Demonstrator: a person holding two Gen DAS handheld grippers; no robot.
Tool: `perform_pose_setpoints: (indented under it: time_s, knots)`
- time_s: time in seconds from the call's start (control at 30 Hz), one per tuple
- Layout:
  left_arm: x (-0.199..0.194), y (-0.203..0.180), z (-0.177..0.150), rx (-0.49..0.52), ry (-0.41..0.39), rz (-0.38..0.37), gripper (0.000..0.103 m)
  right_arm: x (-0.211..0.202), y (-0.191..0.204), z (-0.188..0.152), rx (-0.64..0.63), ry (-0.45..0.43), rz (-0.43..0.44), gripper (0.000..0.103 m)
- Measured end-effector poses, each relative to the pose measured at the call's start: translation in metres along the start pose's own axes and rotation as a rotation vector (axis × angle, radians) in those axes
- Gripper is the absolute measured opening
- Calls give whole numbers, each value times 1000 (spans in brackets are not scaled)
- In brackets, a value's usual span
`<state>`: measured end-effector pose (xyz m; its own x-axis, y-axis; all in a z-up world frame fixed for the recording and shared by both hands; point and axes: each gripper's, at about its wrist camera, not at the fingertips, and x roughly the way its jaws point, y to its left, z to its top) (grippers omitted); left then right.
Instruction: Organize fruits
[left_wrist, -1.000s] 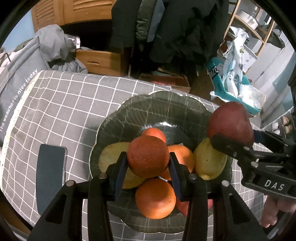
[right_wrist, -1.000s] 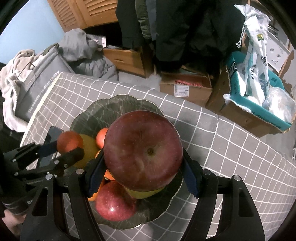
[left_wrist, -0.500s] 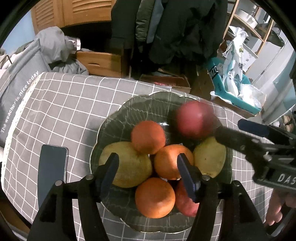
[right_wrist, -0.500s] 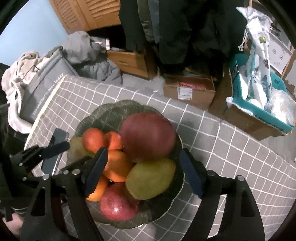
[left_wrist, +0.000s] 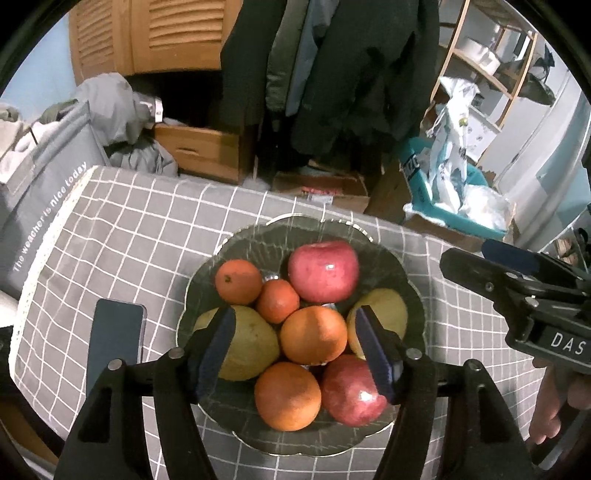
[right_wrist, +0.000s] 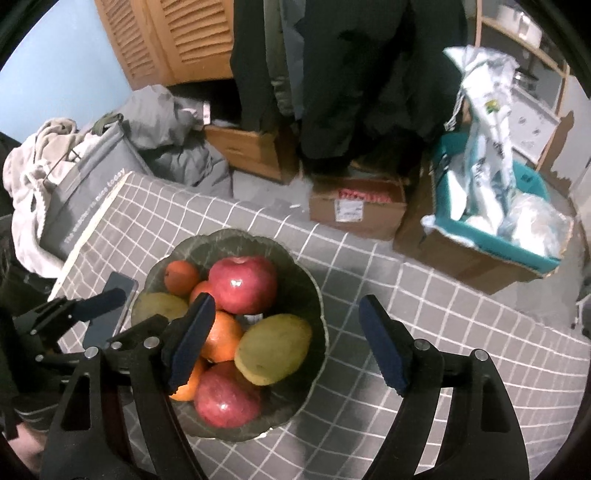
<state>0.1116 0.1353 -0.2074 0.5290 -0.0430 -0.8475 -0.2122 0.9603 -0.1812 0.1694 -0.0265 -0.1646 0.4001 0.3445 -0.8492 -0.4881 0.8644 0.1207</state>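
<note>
Fruits (left_wrist: 317, 334) all lie in the dark bowl (left_wrist: 400, 275) at frame centre, so sorting looks finished; the left gripper (left_wrist: 295, 347), its jaws opening, and the wide right gripper (right_wrist: 284, 343) hold nothing.

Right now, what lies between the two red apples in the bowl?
In the left wrist view, a large orange sits between the far red apple and the near red apple.

In the 1 green bowl (left_wrist: 388, 254): 2 red apples, far one (left_wrist: 324, 271) & near one (left_wrist: 351, 393); 4 oranges, i.e. 2 big, middle (left_wrist: 314, 334) & front (left_wrist: 287, 397), plus 2 small, back-left (left_wrist: 238, 281) & centre (left_wrist: 277, 301); 2 yellow-green mangoes, left (left_wrist: 247, 345) & right (left_wrist: 384, 314). So 8 fruit total. Also 1 dark phone (left_wrist: 114, 338) on the counter (left_wrist: 122, 236) & 2 sets of tongs, left (left_wrist: 295, 345) & right (right_wrist: 286, 341).
</note>
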Motion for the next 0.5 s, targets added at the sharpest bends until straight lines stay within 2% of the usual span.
perform_pose_setpoints:
  time_s: [0.23,0.37,0.5]
  knots:
    - [-33,-2,0,-5,-62,4,71,-35,-3,-2,0,-72,-50,82]
    - [-56,-7,-3,14,-110,10,80,-56,-2,-3,-1,-110,-69,83]
    - [-80,-12,-4,30,-145,7,80,-79,1,-7,-10,-150,-92,84]
